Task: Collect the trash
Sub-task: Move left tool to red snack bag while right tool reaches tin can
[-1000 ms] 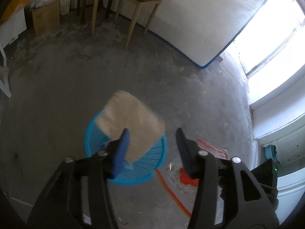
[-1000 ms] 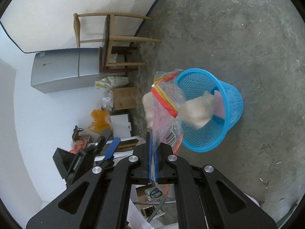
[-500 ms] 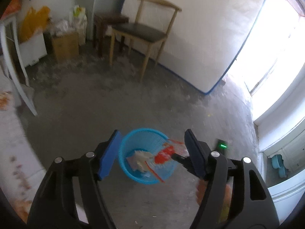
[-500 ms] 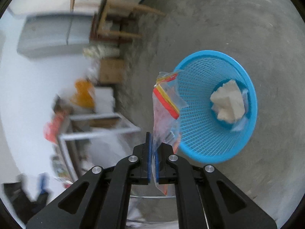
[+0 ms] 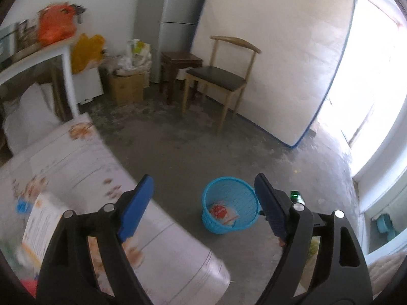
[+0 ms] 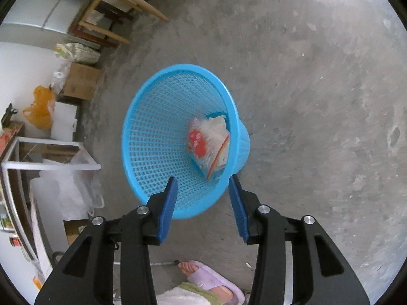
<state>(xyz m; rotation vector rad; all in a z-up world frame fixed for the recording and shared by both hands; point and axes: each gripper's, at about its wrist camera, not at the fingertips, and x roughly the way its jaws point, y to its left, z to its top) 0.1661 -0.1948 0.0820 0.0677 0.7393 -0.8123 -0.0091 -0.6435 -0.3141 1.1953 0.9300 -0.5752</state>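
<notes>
Two grippers, both spread wide and holding nothing — the left gripper [image 5: 203, 208] above a floral mattress [image 5: 76, 167] at its 8 o'clock, the right gripper [image 6: 203, 203] over the blue basket [image 6: 157, 137], where the plastic bag [image 6: 209, 145] lies inside, at 12 o'clock.

we can't read any text, labels or numbers in either view. the red patch on the plastic bag [image 6: 208, 142] in the blue basket [image 6: 157, 137] looks like print, but it's too blurred to make out.
</notes>
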